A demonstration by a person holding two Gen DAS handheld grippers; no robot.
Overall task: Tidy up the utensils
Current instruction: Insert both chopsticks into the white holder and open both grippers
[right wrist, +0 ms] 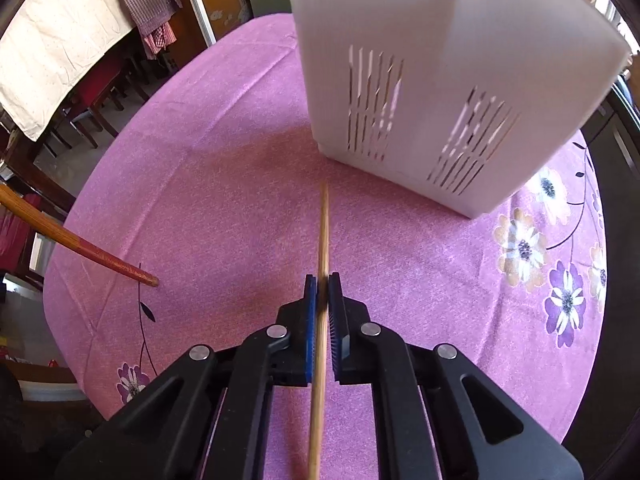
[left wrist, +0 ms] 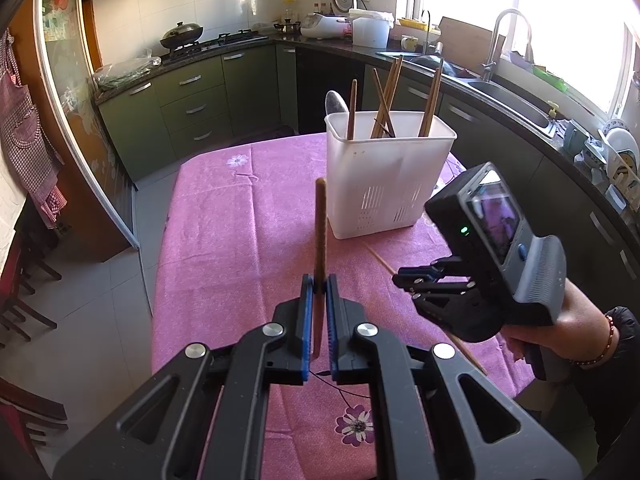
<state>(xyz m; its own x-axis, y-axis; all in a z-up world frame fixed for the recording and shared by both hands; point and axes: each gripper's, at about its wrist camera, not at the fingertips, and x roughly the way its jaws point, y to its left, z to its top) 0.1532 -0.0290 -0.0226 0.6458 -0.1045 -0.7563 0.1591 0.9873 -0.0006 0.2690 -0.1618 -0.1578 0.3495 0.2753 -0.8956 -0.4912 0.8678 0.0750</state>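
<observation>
The left gripper (left wrist: pixel 319 284), black linkage arms with ribbed blue pads, is clamped on a dark brown chopstick (left wrist: pixel 320 232); the round, speckled stick runs straight ahead of the pads and rises past them, its blunt end level with the holder's side in the left wrist view; ahead and slightly to the right of this gripper stands the white plastic utensil holder (left wrist: pixel 384 176), a boxy, smooth-walled bin with slotted vents near its base; several wooden chopsticks (left wrist: pixel 386 100) lean inside it, beside a grey spoon (left wrist: pixel 335 103) at its left end.

The right gripper (right wrist: pixel 323 282) has its blue pads pressed together on a thin, pale bamboo chopstick (right wrist: pixel 324 224); the slender stick points forward from the pads toward the holder's vented wall, ending short of it, over the pink, grainy, flower-printed tablecloth (right wrist: pixel 224 184); off to this gripper's left, the dark stick's reddish end hangs above the cloth.
</observation>
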